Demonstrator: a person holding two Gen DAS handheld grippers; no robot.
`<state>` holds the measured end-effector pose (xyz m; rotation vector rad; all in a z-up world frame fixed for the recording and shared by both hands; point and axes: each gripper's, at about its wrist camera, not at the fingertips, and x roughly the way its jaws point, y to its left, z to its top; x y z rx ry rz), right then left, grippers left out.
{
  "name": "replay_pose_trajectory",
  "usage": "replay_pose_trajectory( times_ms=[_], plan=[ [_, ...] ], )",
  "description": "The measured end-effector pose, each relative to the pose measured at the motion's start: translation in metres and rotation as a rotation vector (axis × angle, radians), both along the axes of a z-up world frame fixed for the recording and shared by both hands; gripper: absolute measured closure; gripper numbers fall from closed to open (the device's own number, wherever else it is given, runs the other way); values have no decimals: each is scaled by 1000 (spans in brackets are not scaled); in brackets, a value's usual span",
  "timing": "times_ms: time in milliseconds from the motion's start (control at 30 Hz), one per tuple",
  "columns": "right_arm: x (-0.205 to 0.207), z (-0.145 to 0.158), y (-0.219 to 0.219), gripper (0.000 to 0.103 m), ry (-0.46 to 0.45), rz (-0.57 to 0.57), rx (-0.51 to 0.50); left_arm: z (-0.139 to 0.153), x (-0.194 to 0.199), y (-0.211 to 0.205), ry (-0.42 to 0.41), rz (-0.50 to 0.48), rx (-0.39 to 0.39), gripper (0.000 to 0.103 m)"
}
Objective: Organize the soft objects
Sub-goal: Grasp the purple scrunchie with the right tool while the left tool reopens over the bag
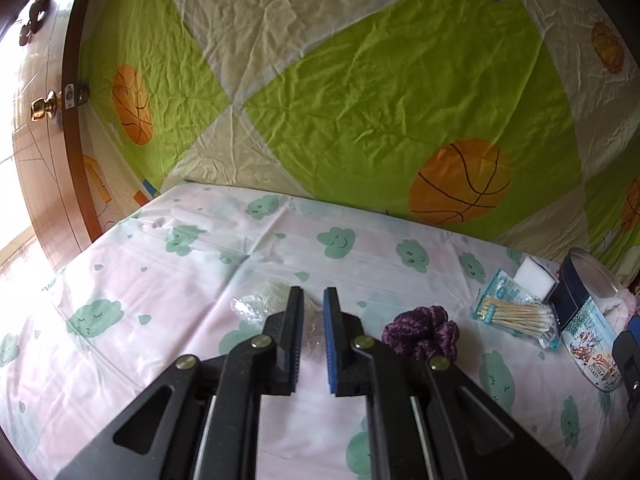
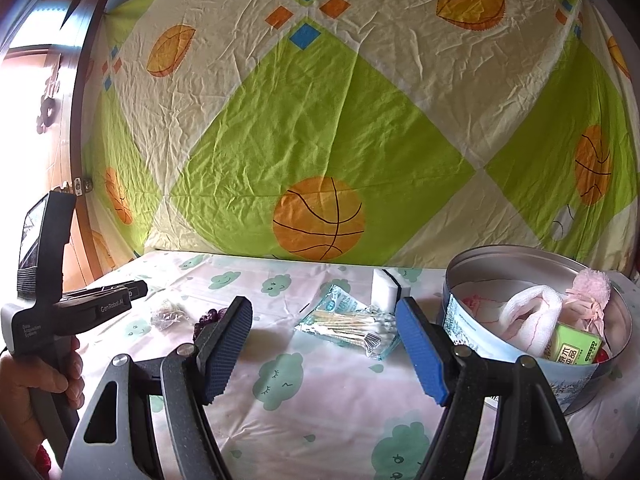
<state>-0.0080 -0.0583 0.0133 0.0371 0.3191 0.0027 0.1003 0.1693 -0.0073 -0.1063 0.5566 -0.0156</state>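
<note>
Cookie tin [image 2: 520, 364]: just right of the right gripper [image 2: 324, 334]; holds a white cloth [image 2: 528, 320], pink pouch [image 2: 588, 300], green packet [image 2: 576, 346].
Right gripper: wide, empty.
Left gripper [image 1: 313, 300]: narrow, empty.
Purple scrunchie [image 1: 420, 330]: right of the left gripper.

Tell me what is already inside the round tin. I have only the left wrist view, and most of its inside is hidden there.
Observer: In the right wrist view, the tin holds a white cloth, a pink fluffy piece and a green packet.
Operator: Are the right tongs carrying anything?
Observer: No. The right tongs stand open and empty, with the cotton swab pack lying beyond them.
Operator: How do my tongs look from the side?
Observer: The left tongs look shut with nothing in them, near the clear bag.
</note>
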Motion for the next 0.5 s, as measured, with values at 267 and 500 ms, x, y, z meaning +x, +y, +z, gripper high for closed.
replay_pose_trajectory(
  times_ms=[267, 500],
  plan=[
    [16, -3, 5, 27, 49, 30, 12, 9, -4, 22, -35, 36, -62, 96],
    [64, -13, 46, 27, 167, 125, 27, 12, -8, 34, -65, 27, -139, 96]
  ],
)
